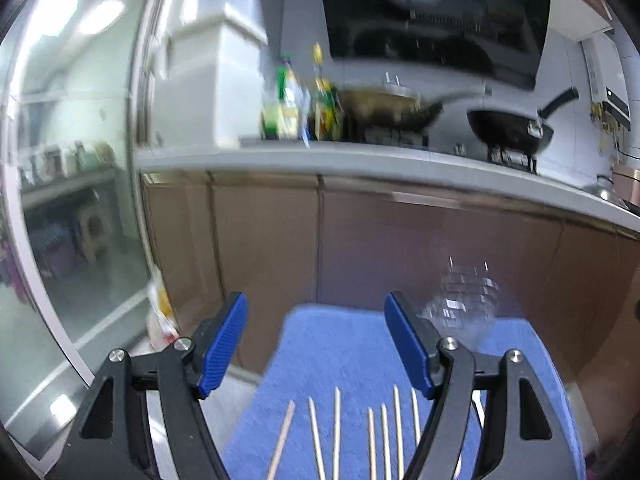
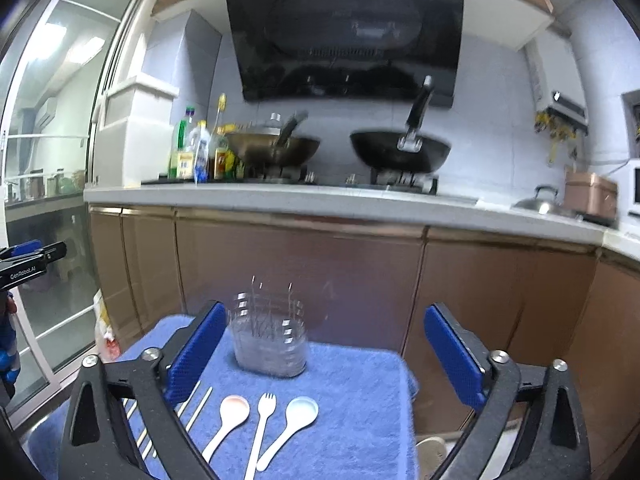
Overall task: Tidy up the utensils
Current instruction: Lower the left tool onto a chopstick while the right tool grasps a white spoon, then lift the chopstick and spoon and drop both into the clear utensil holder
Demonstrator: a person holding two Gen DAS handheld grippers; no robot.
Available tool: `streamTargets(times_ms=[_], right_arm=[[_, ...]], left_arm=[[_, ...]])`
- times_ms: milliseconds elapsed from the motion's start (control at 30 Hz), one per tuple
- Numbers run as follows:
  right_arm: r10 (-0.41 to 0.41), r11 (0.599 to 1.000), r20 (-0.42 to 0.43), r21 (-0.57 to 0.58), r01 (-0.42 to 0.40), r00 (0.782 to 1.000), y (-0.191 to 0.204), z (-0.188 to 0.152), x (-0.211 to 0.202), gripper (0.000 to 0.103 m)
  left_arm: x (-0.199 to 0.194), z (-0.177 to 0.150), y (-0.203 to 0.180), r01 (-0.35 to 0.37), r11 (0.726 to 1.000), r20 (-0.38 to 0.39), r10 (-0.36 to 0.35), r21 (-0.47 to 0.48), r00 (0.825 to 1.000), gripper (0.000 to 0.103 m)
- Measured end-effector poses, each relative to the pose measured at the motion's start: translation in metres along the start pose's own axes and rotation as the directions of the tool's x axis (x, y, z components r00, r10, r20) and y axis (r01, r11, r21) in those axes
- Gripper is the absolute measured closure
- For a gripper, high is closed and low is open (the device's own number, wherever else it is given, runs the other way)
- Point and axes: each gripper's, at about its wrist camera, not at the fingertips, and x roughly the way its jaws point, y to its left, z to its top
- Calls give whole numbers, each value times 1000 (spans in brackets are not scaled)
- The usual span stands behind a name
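Standing just beyond the right gripper (image 2: pixel 320 356), whose fingers are apart, the clear holder (image 2: pixel 269 338) looks empty; left gripper (image 1: pixel 316 346) fingers are apart above chopsticks (image 1: pixel 372 436).

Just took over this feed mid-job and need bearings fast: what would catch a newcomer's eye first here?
The blue towel in the foreground stands out, with a pink spoon, a white fork and a pale blue spoon side by side near its front, chopsticks to their left and a clear holder behind them. Both tongs, left and right, hang open above it, holding nothing. Two woks sit on the stove behind.
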Motion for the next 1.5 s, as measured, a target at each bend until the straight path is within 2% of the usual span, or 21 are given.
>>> streamTargets(times_ms=[33,100,133,200,233,267,367,400,433,467,600,733,867,933,967,1133,1267,1367,1433,1500], right_arm=[[13,1000,-30,6,-13,999,-1,-5,10,15],[54,998,-116,29,-50,992,-7,-20,35,23],[72,997,-155,40,-67,985,-8,-27,47,25],[116,993,-234,65,-104,965,-11,-42,69,36],[146,988,-281,84,-127,949,-13,-53,83,40],[171,984,-319,104,-145,932,-15,-62,95,45],[234,970,-404,156,-186,884,-18,-84,125,52],[249,966,-422,167,-195,872,-18,-89,133,55],[263,963,-442,179,-203,857,-19,-95,143,56],[274,960,-459,189,-209,845,-20,-101,151,57],[301,952,-510,216,-218,806,-23,-119,177,58],[307,950,-536,227,-216,787,-29,-127,191,58],[319,945,-555,244,-217,768,-38,-133,206,58],[324,944,-567,245,-221,757,-42,-136,213,58],[329,942,-572,248,-224,751,-42,-137,217,58],[382,922,-588,298,-249,713,-47,-141,237,59],[408,912,-611,313,-267,679,-45,-142,258,65],[427,904,-640,320,-285,638,-40,-145,274,70],[436,900,-665,313,-303,607,-36,-149,283,76],[437,898,-682,295,-326,587,-32,-149,289,92]], left_arm=[[10,-3,3,29,1000,-43,-30,-8,999,34],[33,-12,9,109,993,-151,-114,-41,982,34],[47,-19,10,160,985,-215,-170,-63,962,34],[71,-33,10,236,966,-316,-256,-101,914,34],[84,-43,8,267,957,-368,-292,-117,883,35],[94,-51,6,280,951,-406,-308,-128,860,35],[123,-78,-7,304,942,-521,-331,-139,787,39],[131,-84,-12,306,943,-551,-328,-135,767,48],[142,-92,-18,305,943,-590,-323,-134,740,55],[152,-99,-24,304,943,-625,-320,-137,712,58],[186,-113,-36,274,953,-706,-283,-130,649,62],[205,-126,-42,245,963,-753,-243,-112,611,73],[218,-132,-42,218,971,-784,-211,-99,584,78],[224,-136,-44,215,973,-800,-198,-88,566,86],[227,-138,-46,214,973,-806,-191,-82,560,87],[233,-137,-48,208,976,-817,-169,-61,552,93],[243,-136,-48,200,977,-818,-170,-69,550,96],[246,-136,-44,189,979,-816,-175,-81,552,97],[245,-136,-43,181,980,-812,-174,-85,557,98],[240,-136,-40,173,981,-806,-171,-87,566,98]])
